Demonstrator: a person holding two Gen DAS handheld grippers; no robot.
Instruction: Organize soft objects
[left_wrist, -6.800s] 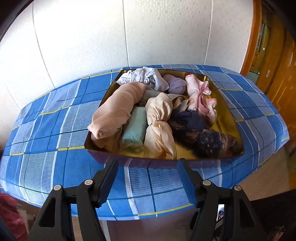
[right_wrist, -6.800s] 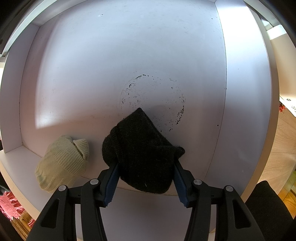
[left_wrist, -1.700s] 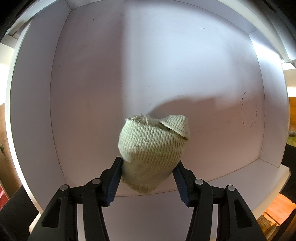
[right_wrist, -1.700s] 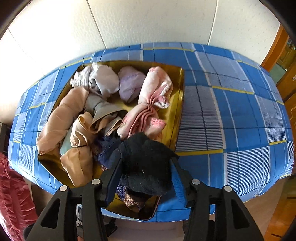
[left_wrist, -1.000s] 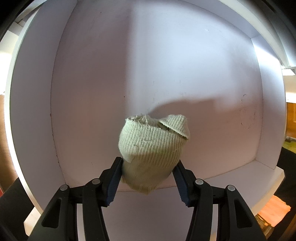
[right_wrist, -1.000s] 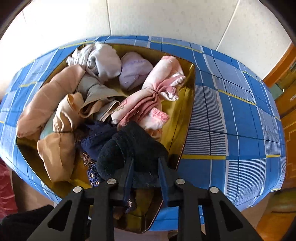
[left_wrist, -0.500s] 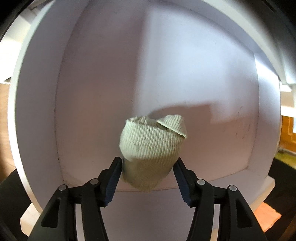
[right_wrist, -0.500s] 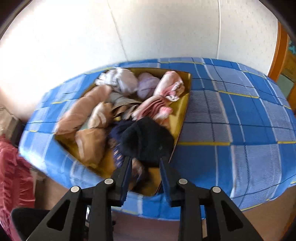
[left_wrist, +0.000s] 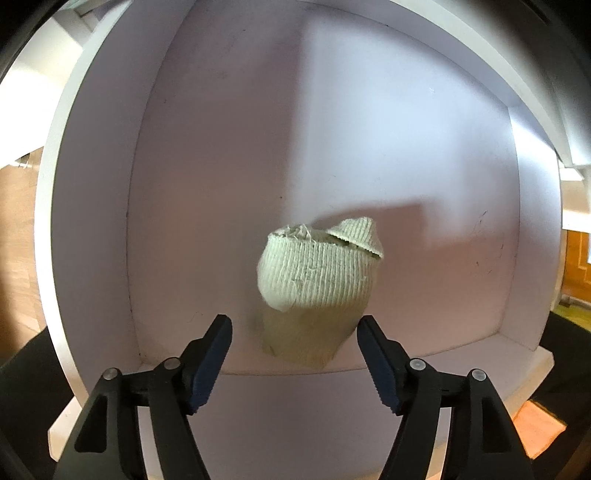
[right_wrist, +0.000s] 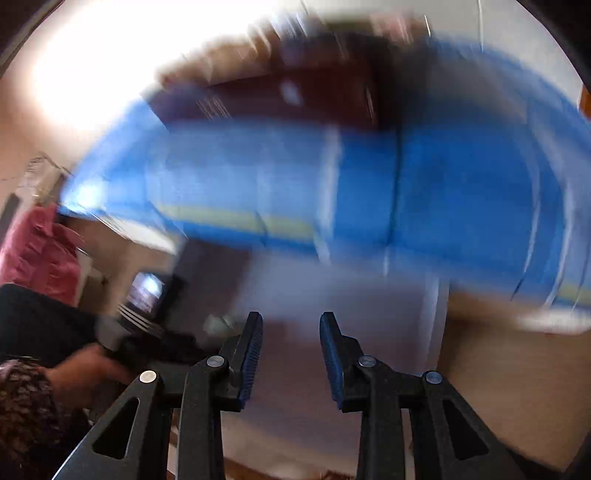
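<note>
Pale green knit sock sits alone in the white shelf compartment, between the opening jaws of the left gripper, whose pads stand clear of it, while the right gripper, nearly closed, holds nothing before a blurred blue checked counter cloth.

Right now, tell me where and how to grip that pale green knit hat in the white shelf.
Grip the pale green knit hat across its ribbed body, one pad on each side, approaching from the shelf's open front as the left gripper sits, its jaws opening clear of the hat. The body is widest and bulkiest there. The flipped cuff at the far end is thin and would likely slip.
</note>
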